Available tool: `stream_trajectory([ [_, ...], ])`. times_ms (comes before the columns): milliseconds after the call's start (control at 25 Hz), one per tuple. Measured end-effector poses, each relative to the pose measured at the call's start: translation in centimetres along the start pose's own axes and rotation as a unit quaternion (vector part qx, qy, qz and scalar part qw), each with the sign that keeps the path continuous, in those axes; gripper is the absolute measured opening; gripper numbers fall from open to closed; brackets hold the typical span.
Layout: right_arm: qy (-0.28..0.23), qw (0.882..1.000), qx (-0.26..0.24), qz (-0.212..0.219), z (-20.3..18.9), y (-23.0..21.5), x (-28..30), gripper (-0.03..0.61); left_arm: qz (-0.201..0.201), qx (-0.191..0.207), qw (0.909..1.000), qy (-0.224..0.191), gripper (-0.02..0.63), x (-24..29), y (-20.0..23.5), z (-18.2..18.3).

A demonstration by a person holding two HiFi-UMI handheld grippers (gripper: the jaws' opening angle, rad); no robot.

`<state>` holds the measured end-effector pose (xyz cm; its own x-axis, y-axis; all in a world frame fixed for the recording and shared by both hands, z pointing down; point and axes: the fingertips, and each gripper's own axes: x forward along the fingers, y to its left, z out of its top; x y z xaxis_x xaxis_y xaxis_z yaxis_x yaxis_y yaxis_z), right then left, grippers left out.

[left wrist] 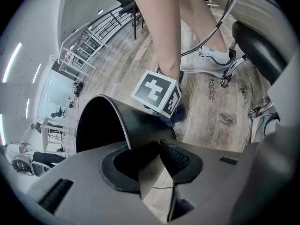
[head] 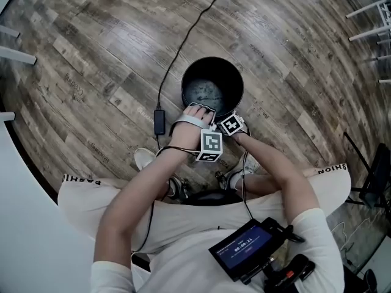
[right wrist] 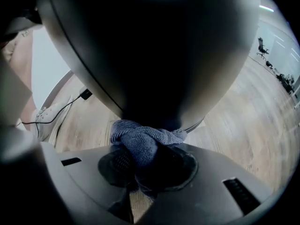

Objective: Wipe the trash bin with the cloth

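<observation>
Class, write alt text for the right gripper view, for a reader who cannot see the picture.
The right gripper clamps a bunched blue-grey cloth in its fingers and presses it against the outer wall of a black trash bin, which fills most of the frame. Wood-look floor shows either side, with a dark cable at left.

Floor point(head: 91, 60): wood-look planks, grey-brown, printed words on some boards. Trash bin point(head: 227, 72): black, round, upright, standing directly on floor. Black cable point(head: 183, 44): lies on floor, runs from bin's 1 o'clock past its 10 o'clock to adapter block point(head: 159, 121) at 8 o'clock, near bin, not touching. White sneaker point(head: 145, 158): on floor at bin's 7 o'clock. White frame legs point(head: 369, 11): 2 o'clock, well apart.
</observation>
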<state>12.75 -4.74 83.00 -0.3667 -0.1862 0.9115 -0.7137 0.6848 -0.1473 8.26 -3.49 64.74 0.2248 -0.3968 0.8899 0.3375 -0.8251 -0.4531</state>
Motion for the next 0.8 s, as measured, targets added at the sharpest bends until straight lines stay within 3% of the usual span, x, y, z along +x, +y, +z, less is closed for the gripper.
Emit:
stream_trajectory([
  [80,0.029,0.999,0.013,0.004,-0.6,0.1,-0.7,0.095,0.002,-0.004,1.0,-0.004,0.138,0.0,0.0,0.2],
  [200,0.034,0.999,0.028,0.017,0.1,1.1,-3.6,0.095,0.009,-0.015,0.9997,-0.018,0.143,-0.3,-0.1,0.4],
  [360,0.023,0.999,-0.005,0.039,1.2,2.6,-8.2,0.095,0.007,-0.032,0.9994,-0.013,0.16,-0.9,0.2,-1.5],
  [480,-0.003,0.999,-0.014,0.052,2.7,3.8,-12.7,0.095,0.017,-0.013,0.9996,-0.019,0.161,-1.3,0.2,-2.5],
  [600,-0.043,0.997,0.012,0.062,4.9,5.2,-17.0,0.095,0.021,0.016,0.9995,-0.016,0.149,-1.4,-0.2,-2.6],
  [800,-0.078,0.994,0.035,0.069,7.7,6.3,-20.4,0.095,0.014,0.028,0.9993,-0.02,0.127,-1.3,-0.7,-1.6],
])
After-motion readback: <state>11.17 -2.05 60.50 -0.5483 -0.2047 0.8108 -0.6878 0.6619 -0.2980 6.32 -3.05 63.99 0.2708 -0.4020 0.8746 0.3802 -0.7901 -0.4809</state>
